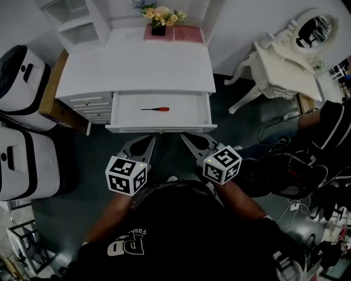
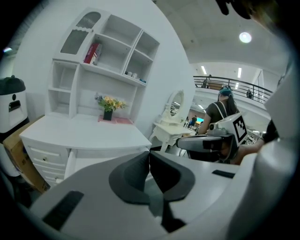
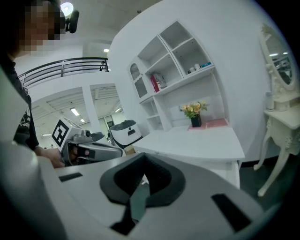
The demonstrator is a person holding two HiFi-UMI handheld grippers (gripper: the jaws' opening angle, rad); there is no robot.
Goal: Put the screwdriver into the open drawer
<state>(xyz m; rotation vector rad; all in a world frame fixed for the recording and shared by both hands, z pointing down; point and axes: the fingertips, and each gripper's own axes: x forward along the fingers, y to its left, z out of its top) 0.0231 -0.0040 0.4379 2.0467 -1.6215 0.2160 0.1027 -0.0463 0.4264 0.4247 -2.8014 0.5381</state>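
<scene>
Mock bedroom in a hall: white desk, vanity, mezzanine railing.

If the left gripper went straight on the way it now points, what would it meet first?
Probably the front panel of the open drawer just ahead of the left gripper; depth is unclear.

1. Yellow and cream flowers in a dark pot, on a pink mat at the back edge of the white desktop.
2. White shelf unit above the desktop, with open compartments and a red book leaning in one upper compartment.
3. Ornate white dressing table with curved legs and an oval mirror, right of the desk and well apart from it.
4. Two white-and-black machines on the floor at the left, one behind the other.
5. Brown cardboard box between the rear machine and the desk.
6. Tangle of cables on the dark floor at the right.
7. Bystander in a dark top, back turned, near the dressing table.
</scene>
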